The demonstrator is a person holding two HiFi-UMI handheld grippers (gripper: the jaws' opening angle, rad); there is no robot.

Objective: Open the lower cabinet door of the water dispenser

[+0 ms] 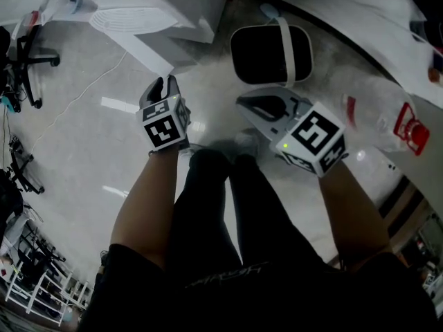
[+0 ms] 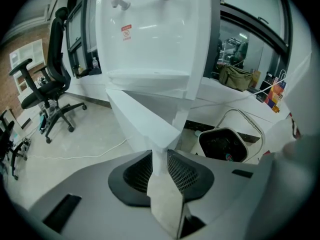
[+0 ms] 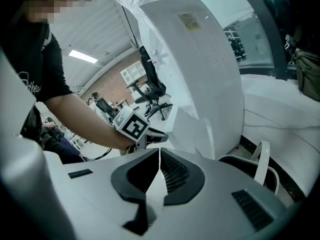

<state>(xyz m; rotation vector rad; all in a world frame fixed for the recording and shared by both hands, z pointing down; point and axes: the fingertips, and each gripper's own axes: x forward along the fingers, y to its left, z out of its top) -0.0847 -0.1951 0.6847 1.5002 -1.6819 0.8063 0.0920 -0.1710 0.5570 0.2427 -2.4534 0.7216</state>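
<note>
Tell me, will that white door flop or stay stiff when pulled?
Likely stiff: the door shows flat, straight edges in the left tongs. It probably swings easily, already standing out from the dispenser. Smooth, so maybe slippery.

At centre left, the grey left gripper (image 1: 165, 85) with its black-and-white marker cube meets the lower corner of the white swung-out cabinet door (image 1: 149, 50). The grey right gripper (image 1: 243, 103) hangs at centre right, just below a black bin with a white handle (image 1: 266, 54). The person's black-trousered legs (image 1: 201, 213) fill the lower middle.
</note>
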